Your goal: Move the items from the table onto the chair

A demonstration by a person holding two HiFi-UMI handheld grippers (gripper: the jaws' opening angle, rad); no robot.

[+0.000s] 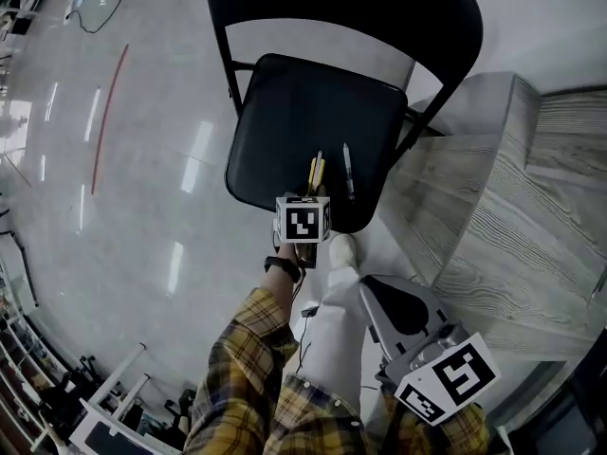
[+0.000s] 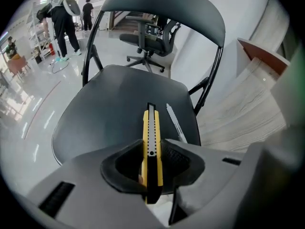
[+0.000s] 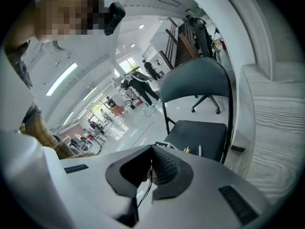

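Note:
A yellow and black utility knife (image 2: 151, 144) stands on edge between the jaws of my left gripper (image 2: 152, 165), which is shut on it. In the head view that gripper (image 1: 303, 218) is at the front edge of the black chair seat (image 1: 294, 121), and the knife (image 1: 316, 171) points out over the seat. A slim grey pen (image 1: 348, 171) lies on the seat just right of the knife, and the left gripper view shows the pen (image 2: 175, 123) too. My right gripper (image 1: 403, 311) is low at the right, shut and empty, away from the chair (image 3: 200, 132).
A grey wood-grain table (image 1: 512, 216) runs along the right of the chair, close to its seat and backrest (image 1: 379, 8). Shiny floor (image 1: 123, 207) lies to the left. An office chair (image 2: 150, 39) and people (image 2: 64, 18) are far behind.

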